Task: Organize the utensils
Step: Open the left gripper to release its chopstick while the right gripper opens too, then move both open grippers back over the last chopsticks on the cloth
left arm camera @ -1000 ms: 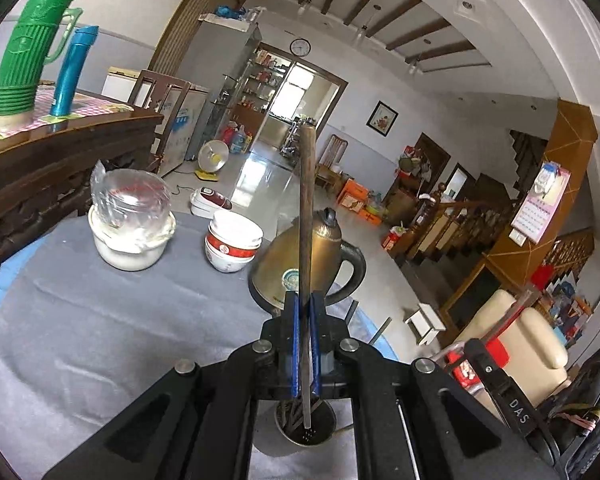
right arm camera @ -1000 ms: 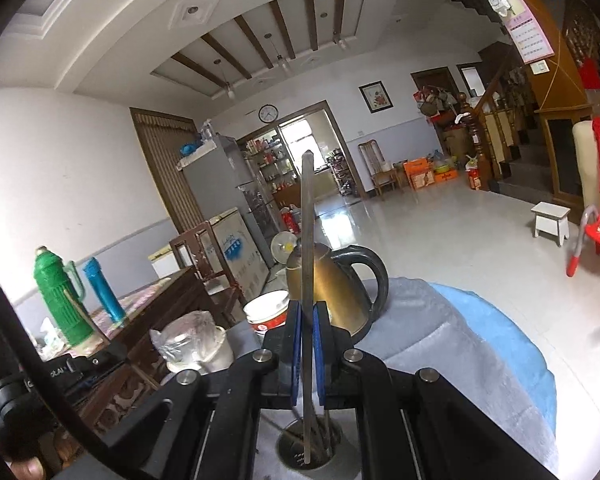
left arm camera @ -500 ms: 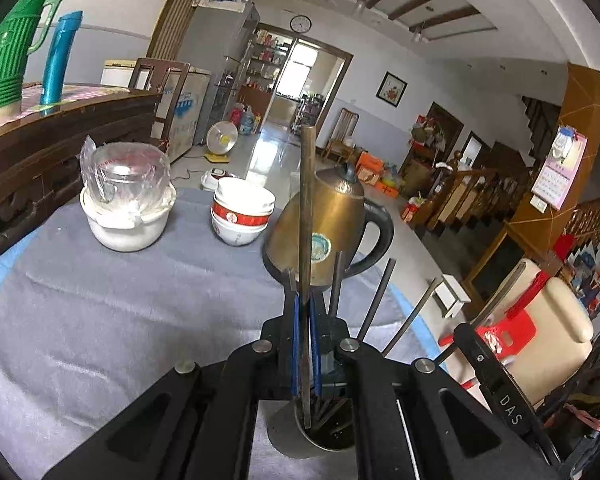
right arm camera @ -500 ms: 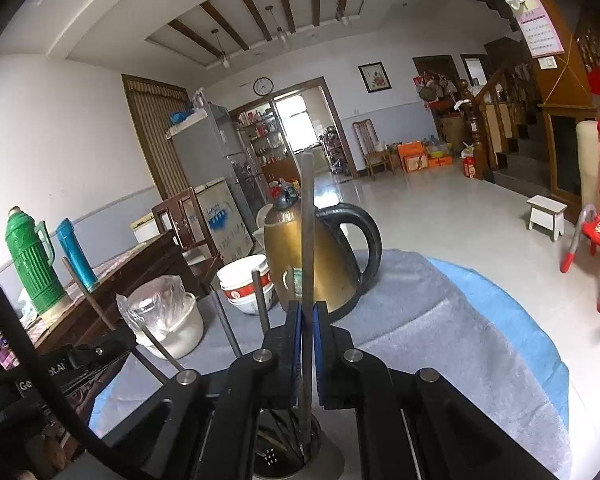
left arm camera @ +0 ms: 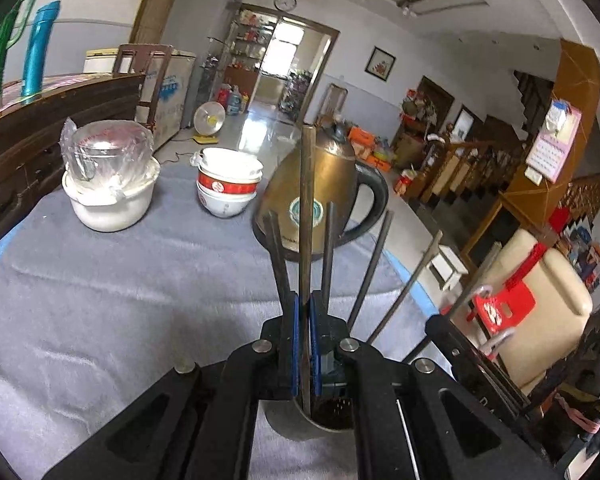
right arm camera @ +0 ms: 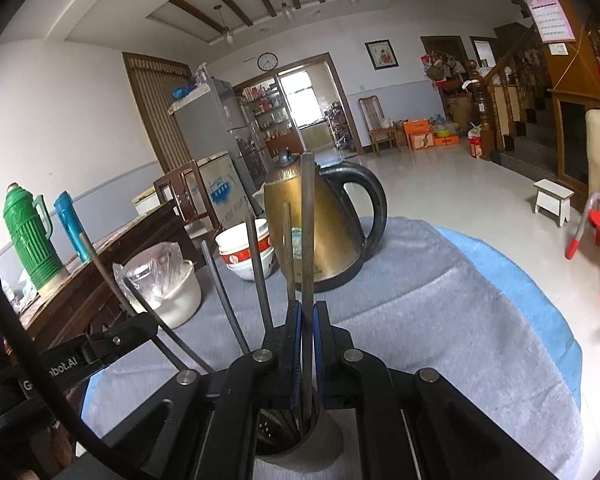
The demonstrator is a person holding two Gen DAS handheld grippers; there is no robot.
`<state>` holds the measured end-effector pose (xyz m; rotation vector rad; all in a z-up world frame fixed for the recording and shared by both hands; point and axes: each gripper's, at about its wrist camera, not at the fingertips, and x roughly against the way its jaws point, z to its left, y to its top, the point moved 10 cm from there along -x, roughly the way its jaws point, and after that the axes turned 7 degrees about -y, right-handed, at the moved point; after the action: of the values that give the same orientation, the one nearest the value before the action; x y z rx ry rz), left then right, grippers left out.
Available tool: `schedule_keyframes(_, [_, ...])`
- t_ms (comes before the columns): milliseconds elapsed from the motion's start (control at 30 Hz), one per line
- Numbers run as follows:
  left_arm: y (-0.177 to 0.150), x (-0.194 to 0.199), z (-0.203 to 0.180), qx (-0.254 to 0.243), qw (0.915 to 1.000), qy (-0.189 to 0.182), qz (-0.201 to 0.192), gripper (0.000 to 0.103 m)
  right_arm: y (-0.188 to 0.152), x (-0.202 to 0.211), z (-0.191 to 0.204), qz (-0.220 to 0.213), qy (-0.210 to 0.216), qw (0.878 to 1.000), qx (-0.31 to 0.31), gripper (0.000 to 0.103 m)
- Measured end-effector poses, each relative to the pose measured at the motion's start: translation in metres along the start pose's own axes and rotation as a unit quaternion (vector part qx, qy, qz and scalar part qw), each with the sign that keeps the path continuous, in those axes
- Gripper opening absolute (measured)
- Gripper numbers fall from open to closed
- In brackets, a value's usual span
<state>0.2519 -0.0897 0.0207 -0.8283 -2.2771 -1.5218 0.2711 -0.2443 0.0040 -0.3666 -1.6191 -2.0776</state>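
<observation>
The left tool [left arm camera: 305, 344] is clamped on an upright brown chopstick [left arm camera: 307, 216], its blue pads pressed against both sides of the shaft, and the chopstick's lower end reaches down into a metal utensil cup [left arm camera: 300, 424] that stands on the bench [left arm camera: 100, 280] just below the tool. The right tool [right arm camera: 308, 344] grips a second upright chopstick [right arm camera: 307, 232] in the same way, its tip also down inside the cup [right arm camera: 292, 452], whose perforated bottom shows past the black frame. Several more chopsticks [left arm camera: 374, 264] already stand in the cup and fan outward, leaning to the right in the left wrist view and to the left in the right wrist view. The bench is covered with a grey cloth over a blue one. Beyond the cup, near the far edge, sits a bronze electric kettle [left arm camera: 320, 188] with a black handle; to its left are stacked red-and-white bowls [left arm camera: 228, 188], and farther left a white pot [left arm camera: 110, 196] with a plastic-wrapped glass lid. In the right wrist view a green thermos [right arm camera: 28, 236] and a blue flask [right arm camera: 71, 224] stand on a dark wooden sideboard at the far left, and the left tool's black body [right arm camera: 100, 352] shows low on the left beside the cup.
</observation>
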Motion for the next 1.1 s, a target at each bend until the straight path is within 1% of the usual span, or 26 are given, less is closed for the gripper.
schedule_keyframes(233, [-0.007, 0.001, -0.004, -0.010, 0.9997, 0.003, 0.021, 0.006, -0.010, -0.005, 0.003, 0.022, 0.001, 1.000, 0.007, 0.008])
schedule_keyframes(333, [-0.005, 0.006, 0.002, -0.001, 0.9997, 0.007, 0.024, 0.009, -0.010, -0.005, 0.001, 0.028, -0.003, 1.000, 0.006, 0.008])
schedule_keyframes(400, [-0.002, 0.013, 0.004, 0.006, 0.9997, 0.007, 0.023, 0.020, -0.008, -0.002, -0.001, 0.029, -0.006, 1.000, 0.006, 0.009])
schedule_keyframes(467, [0.003, 0.024, 0.007, 0.012, 0.9998, 0.007, 0.013, 0.042, -0.006, 0.003, -0.002, 0.026, -0.010, 1.000, 0.008, 0.013])
schedule_keyframes(500, [0.006, 0.034, 0.010, 0.014, 0.9999, 0.008, 0.003, 0.045, -0.005, 0.006, -0.003, 0.024, -0.013, 1.000, 0.007, 0.018])
schedule_keyframes(533, [0.008, 0.039, 0.011, 0.016, 0.9998, 0.007, -0.004, 0.048, -0.003, 0.012, -0.004, 0.019, -0.015, 1.000, 0.006, 0.028])
schedule_keyframes(567, [0.011, 0.050, 0.014, 0.019, 0.9997, 0.005, -0.013, 0.050, -0.002, 0.016, -0.005, 0.014, -0.017, 1.000, 0.005, 0.035])
schedule_keyframes(600, [0.013, 0.058, 0.018, 0.021, 0.9996, 0.004, -0.018, 0.053, 0.000, 0.023, -0.007, 0.007, -0.021, 1.000, 0.002, 0.054])
schedule_keyframes(633, [0.016, 0.070, 0.024, 0.024, 0.9993, 0.007, -0.026, 0.057, 0.002, 0.029, -0.009, 0.000, -0.023, 1.000, -0.001, 0.069])
schedule_keyframes(700, [0.016, 0.091, 0.038, 0.024, 0.9988, 0.018, -0.038, 0.063, 0.004, 0.048, -0.011, -0.019, -0.027, 0.999, -0.005, 0.069])
schedule_keyframes(767, [0.009, 0.109, 0.060, 0.025, 0.9981, 0.041, -0.038, 0.070, 0.000, 0.065, -0.014, -0.024, -0.025, 0.999, -0.009, 0.069])
schedule_keyframes(833, [-0.004, 0.119, 0.082, 0.030, 0.9974, 0.061, -0.023, 0.071, -0.009, 0.077, -0.014, -0.017, -0.019, 1.000, -0.013, 0.069])
schedule_keyframes(900, [-0.025, 0.125, 0.113, 0.046, 0.9948, 0.091, 0.004, 0.071, -0.029, 0.084, -0.010, 0.003, -0.006, 1.000, -0.008, 0.069])
schedule_keyframes(933, [-0.043, 0.125, 0.133, 0.060, 0.9917, 0.110, 0.028, 0.071, -0.038, 0.085, -0.008, 0.014, -0.002, 1.000, -0.003, 0.069])
schedule_keyframes(1033, [-0.082, 0.124, 0.169, 0.092, 0.9838, 0.137, 0.071, 0.071, -0.081, 0.080, 0.003, 0.069, 0.014, 0.997, 0.015, 0.069])
schedule_keyframes(1100, [-0.109, 0.123, 0.188, 0.104, 0.9764, 0.159, 0.103, 0.071, -0.108, 0.074, 0.009, 0.096, 0.012, 0.995, 0.031, 0.069])
